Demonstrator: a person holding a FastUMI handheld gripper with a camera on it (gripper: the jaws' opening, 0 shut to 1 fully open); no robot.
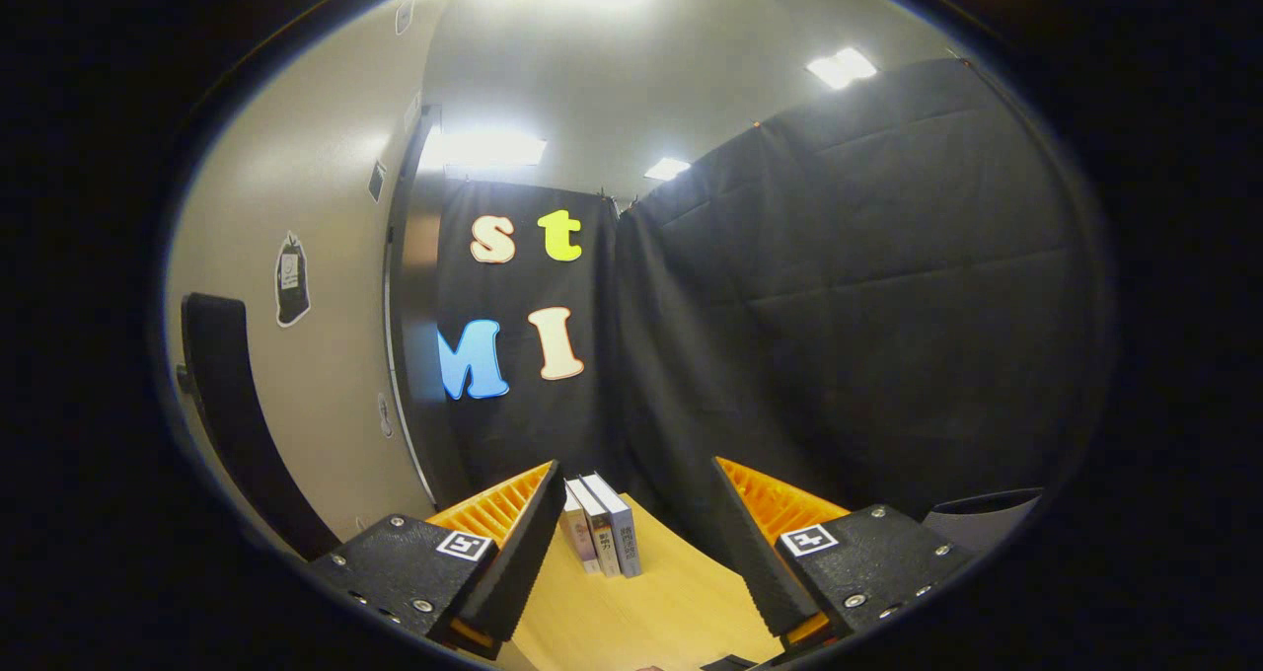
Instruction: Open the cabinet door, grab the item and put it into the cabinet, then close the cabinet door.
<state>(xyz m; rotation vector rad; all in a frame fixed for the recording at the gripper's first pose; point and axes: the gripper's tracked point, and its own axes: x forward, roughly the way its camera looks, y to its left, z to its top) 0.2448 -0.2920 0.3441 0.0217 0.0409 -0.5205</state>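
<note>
Gripper view, looking forward along the two fingers. The gripper [636,523] is held with its fingers spread wide apart and nothing between them — the left finger [513,553] and the right finger [760,553] each rise from a dark block bearing a small square marker. Below and between the fingers lies a light wooden tabletop [641,622]. On it, just ahead of the left fingertip and partly hidden by it, stand three books [602,528], upright and side by side, touching one another, spines facing the camera; they sit at the far end of the tabletop, close to the corner where the two black cloth walls [839,306] meet. None of the books is touched by either finger. To the left, a pale wall [316,207] carries a few small signs, and a dark curved object [227,405] stands against it; what it is cannot be told. A dark vertical frame [400,306] edges the pale wall where the cloth begins. Overhead, several ceiling light panels [839,66] glow. At the right, beyond the right finger's block, a grey curved edge [987,513] shows — too little of it to identify.
</note>
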